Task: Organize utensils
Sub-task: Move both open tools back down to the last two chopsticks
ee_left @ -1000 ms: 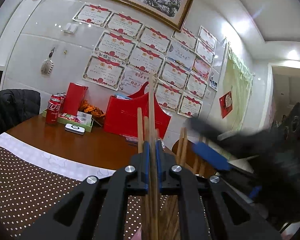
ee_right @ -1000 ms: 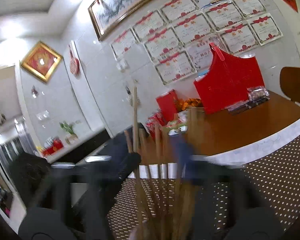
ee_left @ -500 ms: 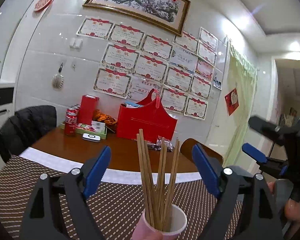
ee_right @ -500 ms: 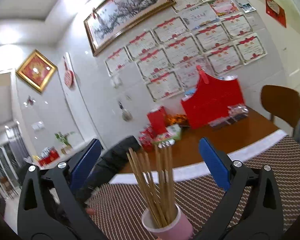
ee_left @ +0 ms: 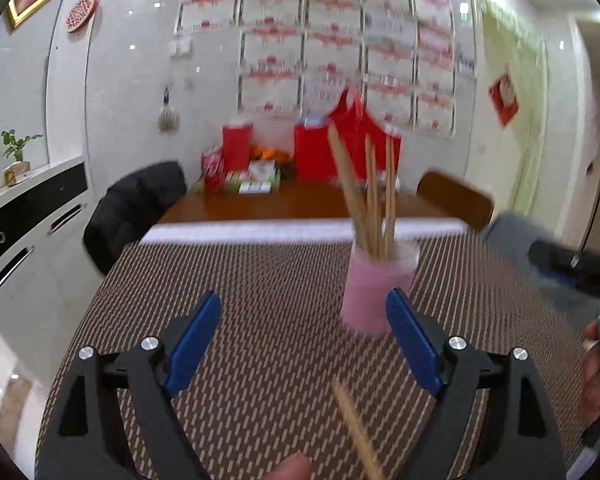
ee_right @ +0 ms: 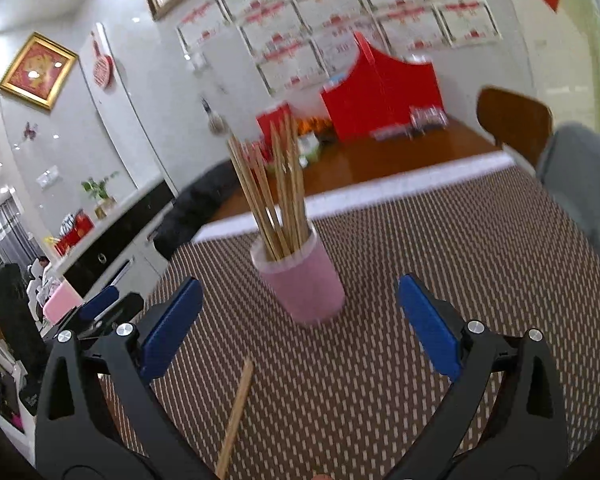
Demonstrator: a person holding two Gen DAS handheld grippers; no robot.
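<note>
Both grippers (ee_left: pixel 304 344) (ee_right: pixel 298 320) backed off, jaws apart; pink cup (ee_right: pixel 302 280) holds chopsticks (ee_right: pixel 276 196), count blurred.

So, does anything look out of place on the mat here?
Yes: one chopstick lies loose on the brown mat in front of the pink cup, while the other chopsticks stand inside it. Both grippers are open.

Left gripper (ee_left: pixel 303 338): the 2 blue-padded fingers (ee_left: pixel 192 344) are spread wide, nothing between them. Right gripper (ee_right: pixel 300 328): the 2 fingers (ee_right: pixel 430 326) are likewise spread wide and hold nothing. In the left wrist view, the right gripper body appears at the frame's right edge.
</note>
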